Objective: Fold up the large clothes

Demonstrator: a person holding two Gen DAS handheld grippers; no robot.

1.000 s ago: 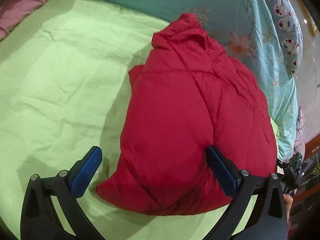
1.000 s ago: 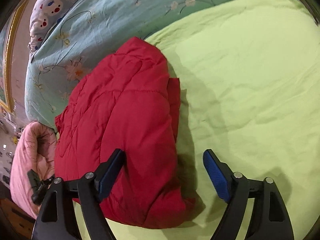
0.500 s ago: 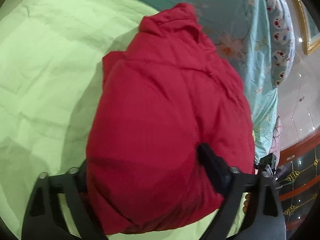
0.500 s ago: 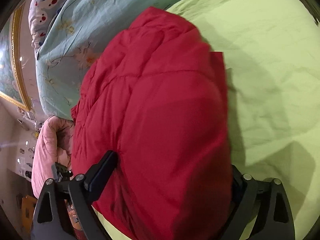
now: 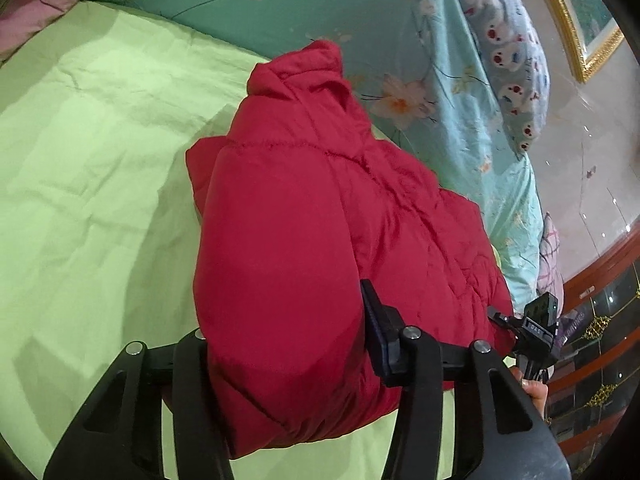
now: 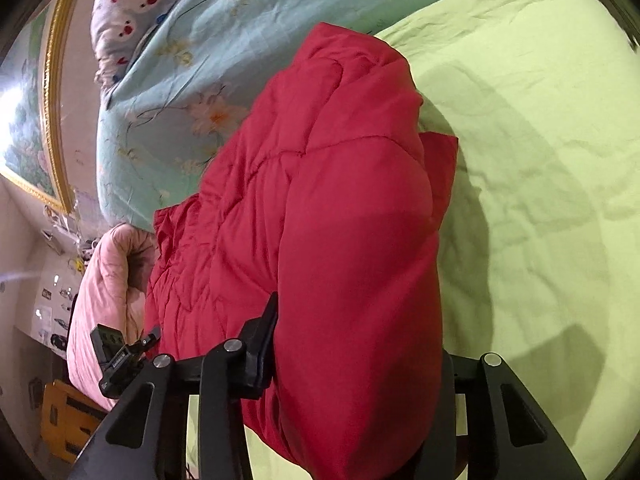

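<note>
Left wrist view: the left claw (image 5: 286,344), wide apart 1 second before, had closed on the near end of the folded red jacket (image 5: 320,220) on the green bed sheet (image 5: 80,160). Right wrist view: the right claw (image 6: 356,360) likewise pinched that near end, so lifting or shifting the bundle looked imminent.

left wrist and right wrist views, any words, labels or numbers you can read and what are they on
Small white lettering on the black device on the other gripper: too small to read.
White lettering on the same kind of device: too blurred.
Red jacket, green sheet: no text.
</note>
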